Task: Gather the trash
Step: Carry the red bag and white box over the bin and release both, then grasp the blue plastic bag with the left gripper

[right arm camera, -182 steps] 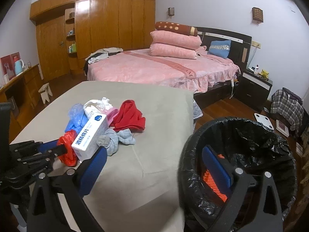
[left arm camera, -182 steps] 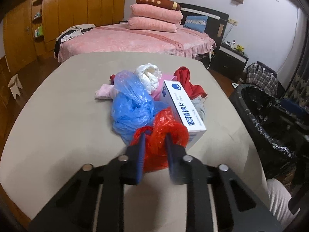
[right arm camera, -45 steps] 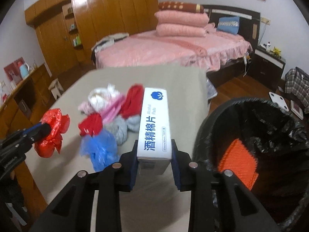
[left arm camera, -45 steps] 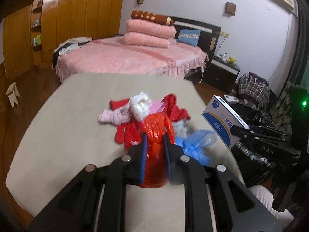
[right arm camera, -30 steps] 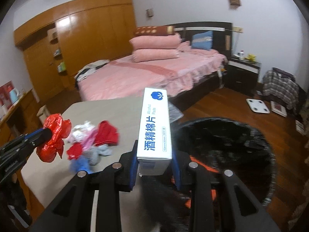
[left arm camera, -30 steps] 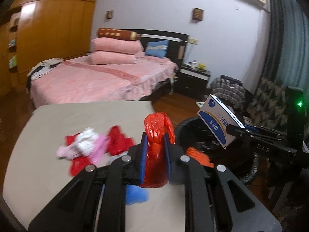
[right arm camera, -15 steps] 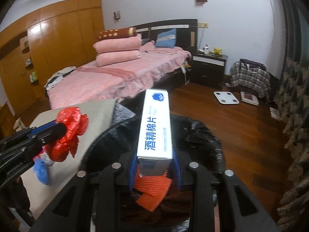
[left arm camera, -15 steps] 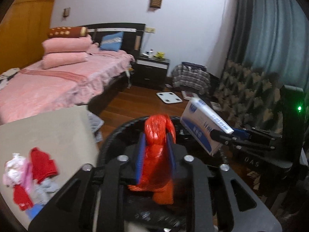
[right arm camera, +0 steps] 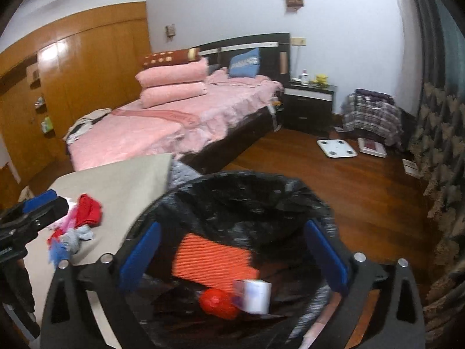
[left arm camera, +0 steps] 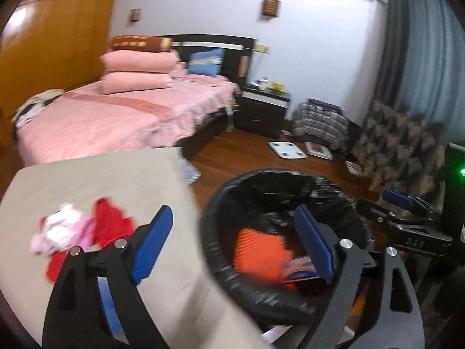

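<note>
On the left, the beige surface [left arm camera: 87, 180] carries a loose heap of red, pink and white scraps [left arm camera: 81, 232], with a blue scrap [right arm camera: 59, 251] and a grey one at its near end in the right wrist view. The left tool [left arm camera: 232, 241] is released, its blue pads spreading with nothing between them; one pad hangs over the surface edge, the other over the bin. To the right of the surface stands the round bin [right arm camera: 247, 183] lined with a black bag. Inside it lie an orange ribbed piece [right arm camera: 212, 261], the red plastic bag [right arm camera: 218, 302] and the white box [right arm camera: 255, 293], touching each other. The box shows one short end to the right wrist camera, its long axis running down into the bin; its print is too blurred to read. The right tool [right arm camera: 232, 258] is likewise released and widening, empty, both pads above the bin's mouth. On its body, in the left wrist view, the letters appear reversed and cannot be read surely.
</note>
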The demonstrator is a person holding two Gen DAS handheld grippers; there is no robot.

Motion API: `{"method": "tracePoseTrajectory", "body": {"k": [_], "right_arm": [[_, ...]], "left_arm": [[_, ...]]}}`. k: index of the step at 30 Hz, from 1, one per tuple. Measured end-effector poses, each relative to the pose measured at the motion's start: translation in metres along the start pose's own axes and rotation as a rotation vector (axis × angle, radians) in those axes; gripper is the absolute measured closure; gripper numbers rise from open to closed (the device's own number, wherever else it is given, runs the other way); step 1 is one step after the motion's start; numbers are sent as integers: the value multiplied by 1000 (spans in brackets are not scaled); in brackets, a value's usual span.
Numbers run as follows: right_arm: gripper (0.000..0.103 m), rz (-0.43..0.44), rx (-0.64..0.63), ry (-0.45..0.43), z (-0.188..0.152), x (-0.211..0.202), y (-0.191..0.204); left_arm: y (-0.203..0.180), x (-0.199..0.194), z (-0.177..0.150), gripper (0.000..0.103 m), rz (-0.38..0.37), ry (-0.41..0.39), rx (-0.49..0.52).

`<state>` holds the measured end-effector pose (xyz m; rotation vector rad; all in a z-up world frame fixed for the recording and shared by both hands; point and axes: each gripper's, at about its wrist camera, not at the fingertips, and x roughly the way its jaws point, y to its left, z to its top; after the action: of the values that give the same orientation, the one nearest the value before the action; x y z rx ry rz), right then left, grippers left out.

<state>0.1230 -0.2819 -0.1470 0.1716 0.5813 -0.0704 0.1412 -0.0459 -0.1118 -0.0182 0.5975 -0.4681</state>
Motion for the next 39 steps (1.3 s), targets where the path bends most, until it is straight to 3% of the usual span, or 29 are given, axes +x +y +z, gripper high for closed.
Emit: {"method": "tracePoseTrajectory", "body": {"k": [5, 11, 18, 31, 34, 35, 39], "right_arm": [[6, 73, -61, 4, -10, 2, 46], [6, 155, -114, 25, -29, 10, 96], [6, 182, -178, 42, -48, 16, 128], [6, 147, -192, 60, -46, 29, 118], [6, 143, -197, 65, -46, 32, 117], [6, 143, -197, 66, -46, 33, 117], [6, 150, -196, 70, -46, 35, 119]], "left_arm": [[44, -33, -24, 18, 165, 0, -37], [81, -52, -51, 18, 268, 39, -69], [103, -49, -71, 18, 304, 80, -100], [104, 6, -89, 23, 293, 158, -134], [104, 17, -93, 36, 298, 187, -140], [105, 20, -94, 46, 305, 196, -139], [106, 15, -95, 69, 313, 191, -139]]}}
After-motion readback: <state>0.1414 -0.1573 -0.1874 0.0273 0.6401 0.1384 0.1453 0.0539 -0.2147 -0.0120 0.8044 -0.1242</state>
